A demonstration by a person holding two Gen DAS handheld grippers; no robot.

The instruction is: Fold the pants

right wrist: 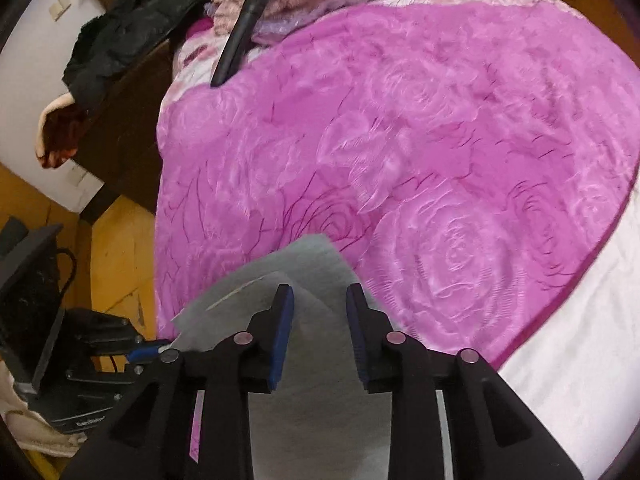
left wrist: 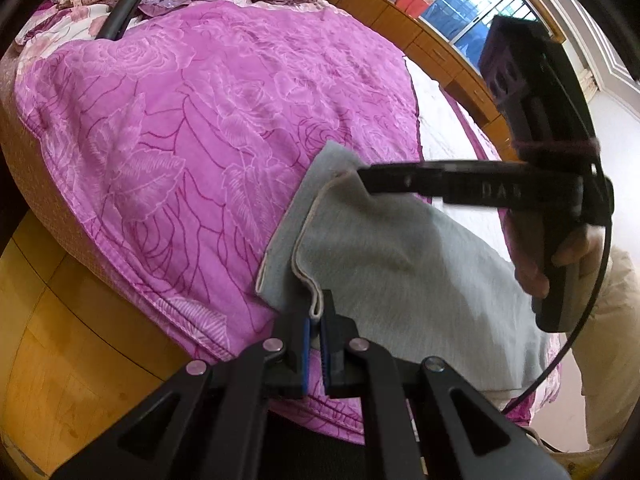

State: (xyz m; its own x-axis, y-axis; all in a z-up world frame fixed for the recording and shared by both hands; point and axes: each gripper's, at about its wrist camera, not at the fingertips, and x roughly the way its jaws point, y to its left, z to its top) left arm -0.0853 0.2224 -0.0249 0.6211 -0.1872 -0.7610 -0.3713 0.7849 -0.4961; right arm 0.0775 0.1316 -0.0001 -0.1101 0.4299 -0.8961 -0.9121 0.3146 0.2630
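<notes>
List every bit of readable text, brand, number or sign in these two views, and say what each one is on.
"DA": pale raised letters on the black bar of the right tool in the left wrist view; further letters are blurred.
White print on the black body of the left tool in the right wrist view: too blurred to read for certain.
No other text is visible.

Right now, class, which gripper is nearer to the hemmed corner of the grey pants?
Left. The left gripper is shut on the hemmed corner of the grey pants. The right gripper hangs open above another part of the cloth, pinching nothing.
</notes>
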